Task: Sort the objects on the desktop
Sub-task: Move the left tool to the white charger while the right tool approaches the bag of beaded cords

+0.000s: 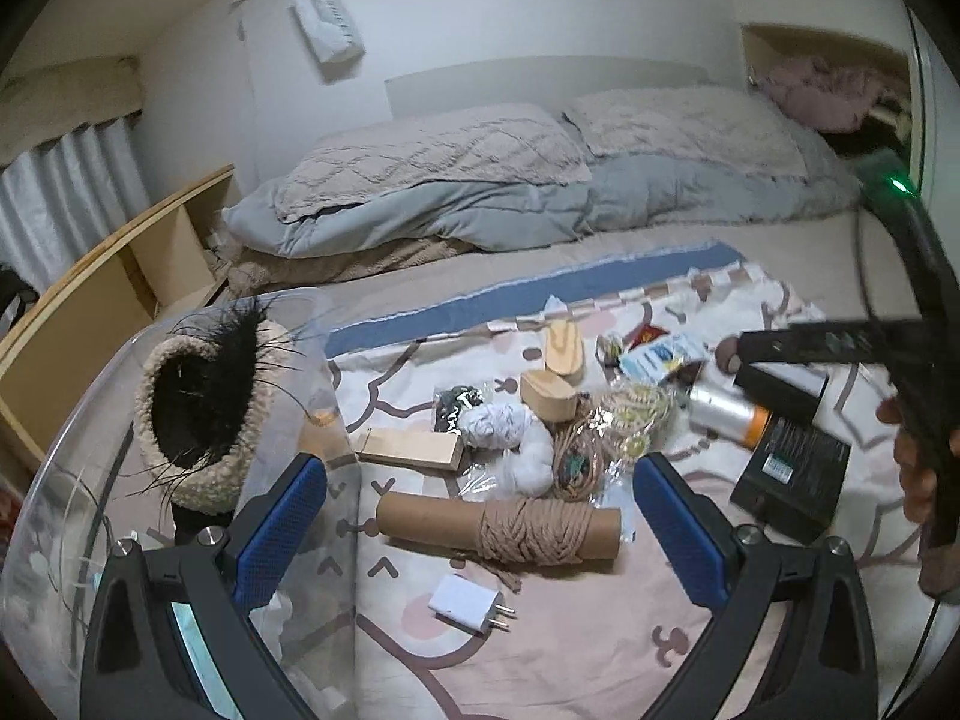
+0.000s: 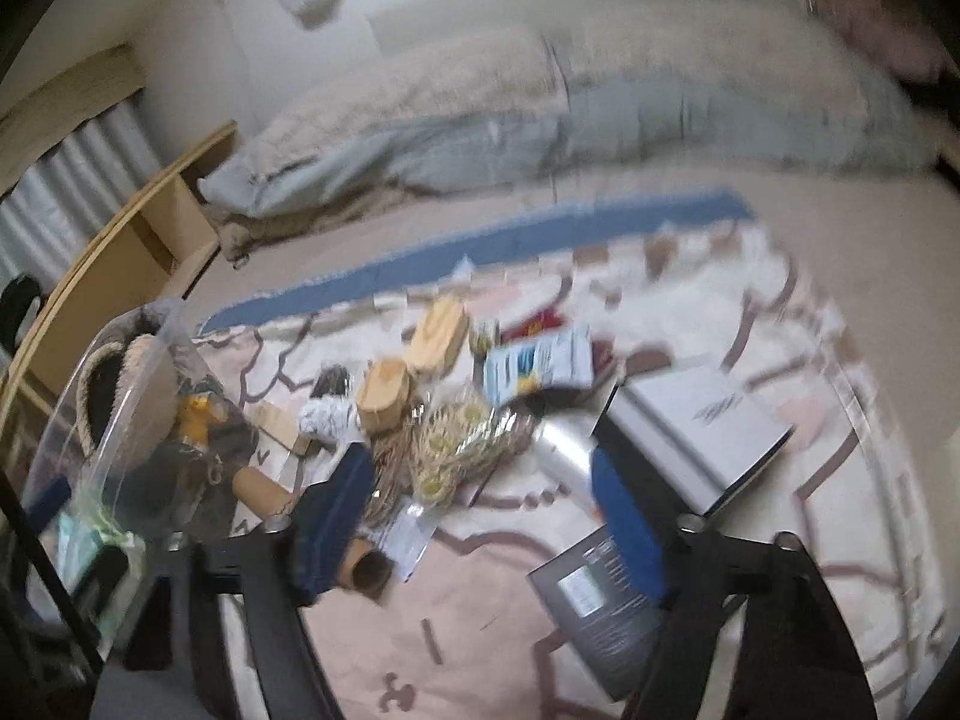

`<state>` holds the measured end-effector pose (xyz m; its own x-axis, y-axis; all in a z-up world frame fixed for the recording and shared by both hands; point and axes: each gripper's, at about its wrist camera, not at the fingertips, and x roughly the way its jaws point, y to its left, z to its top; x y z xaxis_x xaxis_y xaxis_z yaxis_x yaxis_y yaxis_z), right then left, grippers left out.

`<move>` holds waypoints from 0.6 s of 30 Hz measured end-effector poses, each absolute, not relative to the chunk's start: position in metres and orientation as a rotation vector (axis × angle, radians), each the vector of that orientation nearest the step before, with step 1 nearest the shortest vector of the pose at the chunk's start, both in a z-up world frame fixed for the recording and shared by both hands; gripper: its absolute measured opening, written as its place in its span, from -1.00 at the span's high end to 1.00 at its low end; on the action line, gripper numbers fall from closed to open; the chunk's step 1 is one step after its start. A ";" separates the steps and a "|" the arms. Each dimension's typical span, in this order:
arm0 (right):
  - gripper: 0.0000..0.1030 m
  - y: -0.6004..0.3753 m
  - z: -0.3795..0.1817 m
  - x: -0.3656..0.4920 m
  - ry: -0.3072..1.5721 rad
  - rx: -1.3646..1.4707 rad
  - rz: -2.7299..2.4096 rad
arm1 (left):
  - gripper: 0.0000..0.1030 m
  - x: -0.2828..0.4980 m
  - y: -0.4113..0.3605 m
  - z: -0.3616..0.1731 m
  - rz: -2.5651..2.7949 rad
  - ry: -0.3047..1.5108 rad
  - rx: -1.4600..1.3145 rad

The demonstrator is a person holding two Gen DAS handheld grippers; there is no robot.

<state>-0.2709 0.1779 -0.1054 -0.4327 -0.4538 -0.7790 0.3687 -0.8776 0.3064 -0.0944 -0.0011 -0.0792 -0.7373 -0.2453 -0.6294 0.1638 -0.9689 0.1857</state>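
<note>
the left gripper (image 1: pixel 480 510) hung with its blue-padded jaws spread wide and nothing pressed between them – the brown cardboard tube wound with tan cord (image 1: pixel 498 525) lay on the pink patterned sheet (image 1: pixel 540 648) in the gap, touching neither pad. at about six o'clock from the tube sat a small white plug adapter (image 1: pixel 468 603). at eleven o'clock from it lay a pale wooden block (image 1: pixel 408 450), and just past that, near twelve, a crumpled white cloth bundle (image 1: pixel 516 438) and two rounded light-wood pieces (image 1: pixel 552 384). a clear plastic bin (image 1: pixel 180 420) stood at nine o'clock, holding a cream knitted basket with black feathery stuff (image 1: pixel 204 414).

at three o'clock, the right gripper (image 1: pixel 780 354) showed in the left wrist view as a dark blurred bar above a silver can with an orange end (image 1: pixel 726 420) and a black flat box (image 1: pixel 792 474).

in its own blurred view the right gripper (image 2: pixel 480 516) stood with jaws partly apart – no earlier look to compare – and nothing clearly clamped; crinkly clear packets of yellowish items (image 2: pixel 462 450) lay between the fingers. a white-topped box (image 2: pixel 702 426) rested at two o'clock.
</note>
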 end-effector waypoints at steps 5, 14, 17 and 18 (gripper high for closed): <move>-0.13 0.165 -0.132 -0.284 -0.163 1.398 -2.249 | -1.00 -0.097 0.001 -0.095 -2.728 -0.252 1.045; 0.09 0.142 -0.180 -0.304 -0.241 1.589 -2.148 | -1.00 -0.104 0.005 -0.137 -2.695 -0.366 1.222; 0.09 0.137 -0.193 -0.309 -0.269 1.636 -2.116 | -1.00 -0.107 0.004 -0.149 -2.688 -0.382 1.269; 0.10 0.134 -0.196 -0.310 -0.267 1.644 -2.111 | -1.00 -0.107 0.003 -0.153 -2.685 -0.387 1.287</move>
<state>-0.3096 0.1343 -0.1959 -0.1891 -0.4587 -0.8682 0.2282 -0.8805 0.4155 -0.1073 0.0035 -0.1531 -0.6247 -0.2337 -0.7451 0.0138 -0.9573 0.2886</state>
